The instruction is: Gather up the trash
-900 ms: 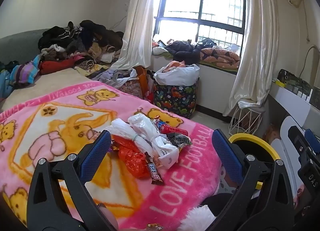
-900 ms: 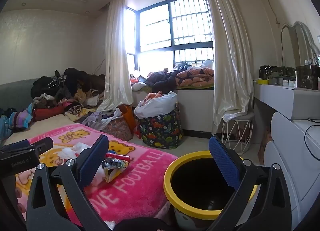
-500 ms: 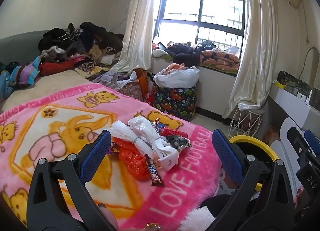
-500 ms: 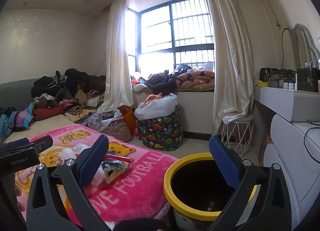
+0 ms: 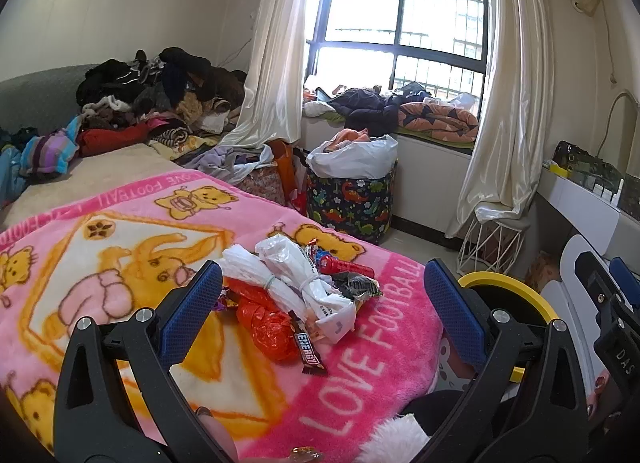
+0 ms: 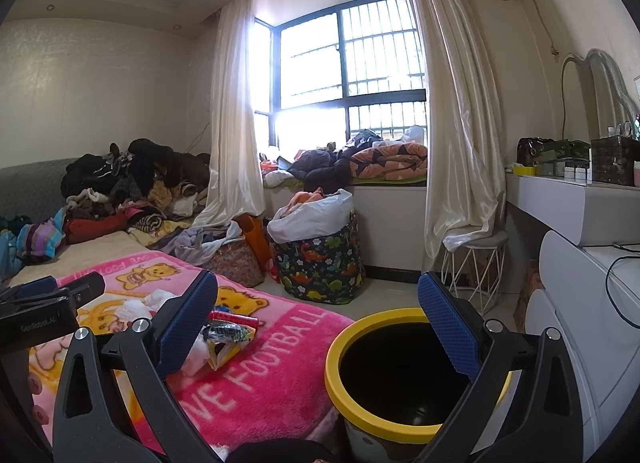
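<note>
We hold both the left gripper (image 5: 322, 305) and right gripper (image 6: 318, 317) wide apart and empty, the trash (image 5: 298, 293) heaped on the blanket (image 5: 360, 375) beside the bin (image 6: 384, 419).

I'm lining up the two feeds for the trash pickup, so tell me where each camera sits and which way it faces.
Left wrist: on the left gripper, open, tilted down at the trash pile on the pink blanket; its own fingers show.
Right wrist: on the right gripper, open, nearly level over the yellow-rimmed bin; its fingers and the other gripper show.
Shared: blanket, trash, bin, dinosaur basket, window.
</note>
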